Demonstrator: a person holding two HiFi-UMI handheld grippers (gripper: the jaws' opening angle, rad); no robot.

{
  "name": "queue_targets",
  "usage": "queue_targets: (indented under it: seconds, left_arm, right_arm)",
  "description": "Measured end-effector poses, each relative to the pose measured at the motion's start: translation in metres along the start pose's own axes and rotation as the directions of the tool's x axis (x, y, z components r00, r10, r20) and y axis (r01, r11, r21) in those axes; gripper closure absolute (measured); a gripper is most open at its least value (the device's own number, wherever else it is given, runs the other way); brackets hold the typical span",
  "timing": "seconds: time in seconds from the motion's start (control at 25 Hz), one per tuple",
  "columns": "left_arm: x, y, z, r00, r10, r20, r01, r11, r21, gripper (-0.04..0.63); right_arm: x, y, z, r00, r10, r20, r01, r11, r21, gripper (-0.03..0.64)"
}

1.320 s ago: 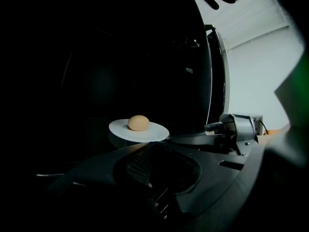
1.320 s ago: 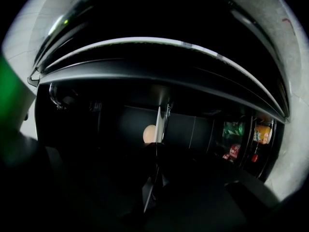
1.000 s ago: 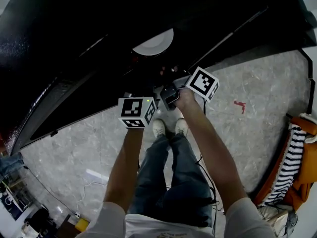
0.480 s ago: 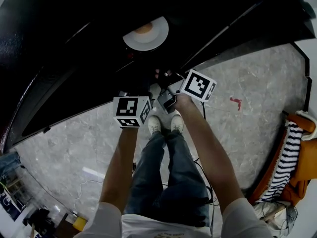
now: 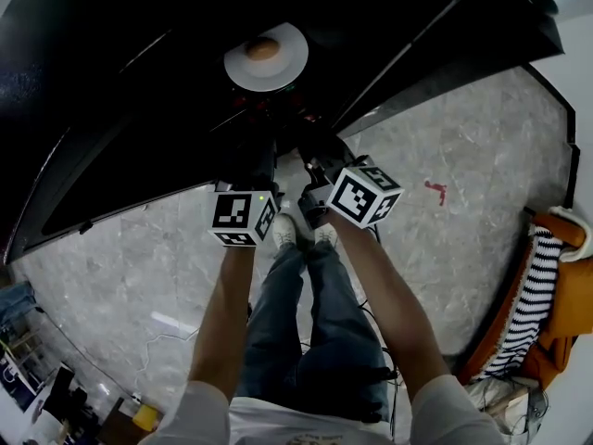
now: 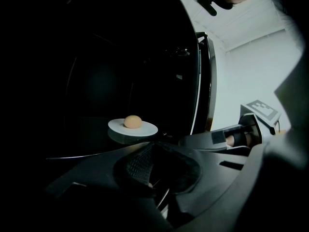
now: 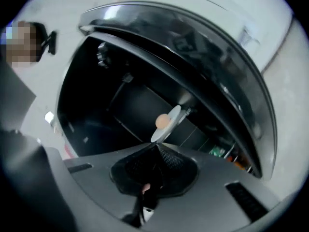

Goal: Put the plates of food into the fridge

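Note:
A white plate (image 5: 278, 70) with a round brown bun (image 5: 262, 49) sits on a dark shelf inside the open fridge (image 5: 111, 82). The left gripper view shows the plate (image 6: 145, 128) and bun (image 6: 132, 122) beyond my left gripper (image 6: 153, 146), whose jaws meet with nothing between them. My right gripper (image 7: 157, 146) is likewise shut and empty, with the plate (image 7: 170, 122) seen tilted ahead of it. Both grippers are clear of the plate. Their marker cubes (image 5: 239, 217) (image 5: 363, 193) hang in front of the fridge opening.
The fridge door (image 5: 445, 54) stands open to the right, with a few small items (image 7: 218, 152) on its shelf. Grey marble floor (image 5: 463, 184) lies below, and the person's feet (image 5: 296, 235) stand close to the fridge. An orange chair with striped cloth (image 5: 542, 295) stands far right.
Both grippers have drawn back from the fridge toward the person. The plate with the bun stays on the shelf and now shows in full.

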State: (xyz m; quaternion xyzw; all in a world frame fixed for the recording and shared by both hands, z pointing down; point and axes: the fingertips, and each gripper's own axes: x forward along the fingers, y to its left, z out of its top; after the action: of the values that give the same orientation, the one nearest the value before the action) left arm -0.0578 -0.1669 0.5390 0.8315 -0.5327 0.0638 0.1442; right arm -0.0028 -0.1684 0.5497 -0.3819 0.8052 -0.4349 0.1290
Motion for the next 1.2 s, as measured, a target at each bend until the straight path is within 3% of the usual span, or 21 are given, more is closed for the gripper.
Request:
queue_targets:
  seconds: [0.12, 0.24, 0.44, 0.6, 0.84, 1.2]
  left_arm:
    - [-0.007, -0.010, 0.003, 1.000, -0.018, 0.013, 0.018, 1.000, 0.013, 0.589]
    - [-0.019, -0.010, 0.010, 0.999, 0.004, 0.036, -0.005, 1.000, 0.028, 0.589]
    - [-0.038, -0.008, 0.023, 0.996, 0.054, 0.071, -0.057, 0.998, 0.041, 0.589]
    - [-0.060, -0.007, 0.037, 0.992, 0.086, 0.091, -0.088, 0.996, 0.027, 0.589]
    - [-0.103, -0.001, 0.047, 0.989, 0.118, 0.094, -0.119, 0.993, 0.001, 0.589]
    - [-0.122, -0.009, 0.058, 0.984, 0.126, 0.123, -0.132, 0.990, 0.040, 0.589]
  right_arm:
    - [-0.012, 0.005, 0.008, 1.000, -0.019, 0.020, 0.022, 0.987, -0.158, 0.606]
    - [-0.024, 0.015, 0.018, 0.998, -0.040, 0.052, 0.054, 0.953, -0.298, 0.606]
    - [-0.043, 0.043, 0.033, 0.996, -0.024, 0.082, 0.063, 0.856, -0.514, 0.606]
    - [-0.059, 0.054, 0.035, 0.996, -0.038, 0.086, 0.080, 0.816, -0.573, 0.606]
    - [-0.091, 0.081, 0.031, 0.997, -0.005, 0.073, 0.049, 0.789, -0.613, 0.606]
    - [-0.111, 0.084, 0.037, 0.993, -0.056, 0.105, 0.112, 0.733, -0.671, 0.606]
